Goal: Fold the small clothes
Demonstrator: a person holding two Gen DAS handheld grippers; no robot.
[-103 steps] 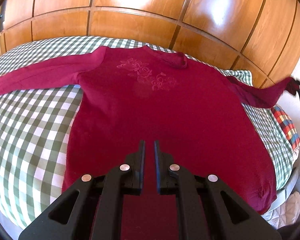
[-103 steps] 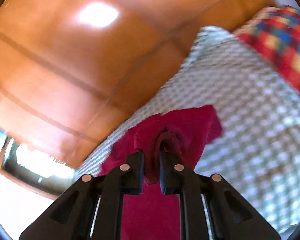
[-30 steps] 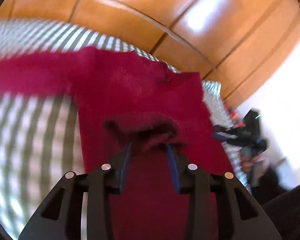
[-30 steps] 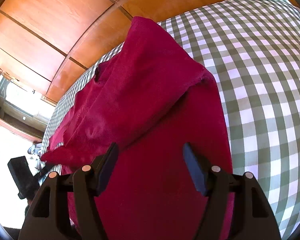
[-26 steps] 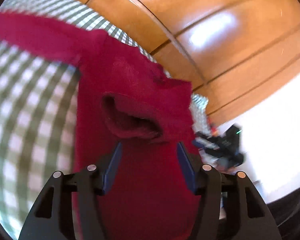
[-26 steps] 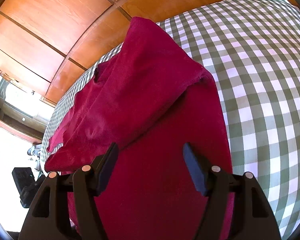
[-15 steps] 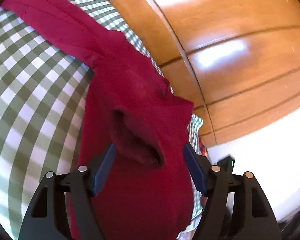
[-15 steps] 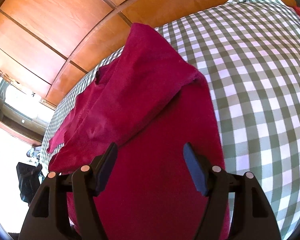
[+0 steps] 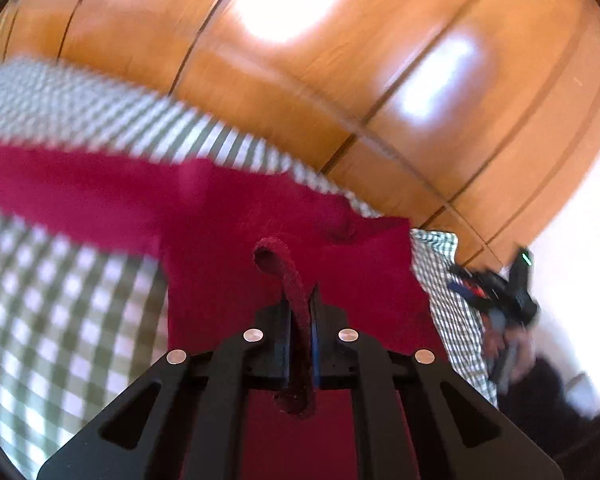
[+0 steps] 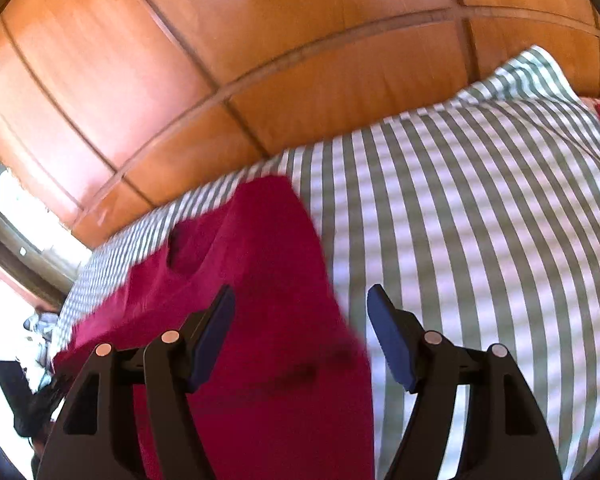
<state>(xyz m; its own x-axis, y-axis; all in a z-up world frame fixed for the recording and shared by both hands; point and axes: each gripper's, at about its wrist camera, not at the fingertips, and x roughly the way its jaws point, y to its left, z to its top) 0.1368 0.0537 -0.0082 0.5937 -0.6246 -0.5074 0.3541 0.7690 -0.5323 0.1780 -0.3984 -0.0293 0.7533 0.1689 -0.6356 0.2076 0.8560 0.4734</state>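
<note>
Left tool (image 9: 300,320) closing on red sweater (image 9: 228,240) cuff

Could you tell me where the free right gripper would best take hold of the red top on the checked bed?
Probably at the red top's outstretched left sleeve, near its outer end. It lies flat on the checked bedcover, so coming low from the side should slip one finger under. The right gripper is open and empty; the left gripper is closing on a fabric fold.
</note>
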